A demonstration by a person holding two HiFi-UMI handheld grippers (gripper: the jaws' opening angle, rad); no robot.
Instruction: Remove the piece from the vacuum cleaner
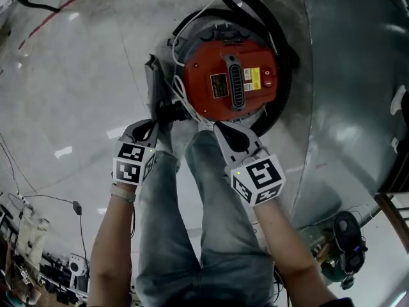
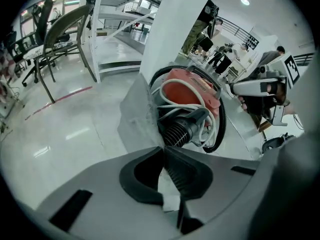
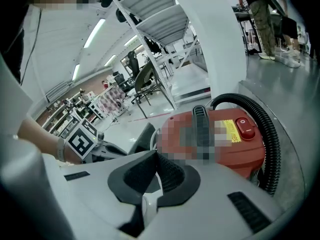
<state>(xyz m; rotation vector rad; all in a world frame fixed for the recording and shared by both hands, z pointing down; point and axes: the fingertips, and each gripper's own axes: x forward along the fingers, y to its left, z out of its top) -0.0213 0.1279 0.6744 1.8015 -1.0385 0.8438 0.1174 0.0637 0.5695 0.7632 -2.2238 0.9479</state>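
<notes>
Left claw (image 1: pixel 154 123), right claw (image 1: pixel 218 126) extend toward vacuum cleaner (image 1: pixel 208 59).

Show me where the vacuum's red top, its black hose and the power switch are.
red top (image 1: pixel 201 69), head view, bare red plastic left of the handle.
hose (image 3: pixel 267 134), right gripper view, ribbed curve beside the body.
switch (image 3: pixel 245 127), right gripper view, its red rocker.

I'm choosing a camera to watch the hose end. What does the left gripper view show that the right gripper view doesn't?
Only the left gripper view: the ribbed cuff where the hose plugs in. Only the right gripper view: the red switch, yellow label and top handle. Both: the red vacuum and its black hose.
</notes>
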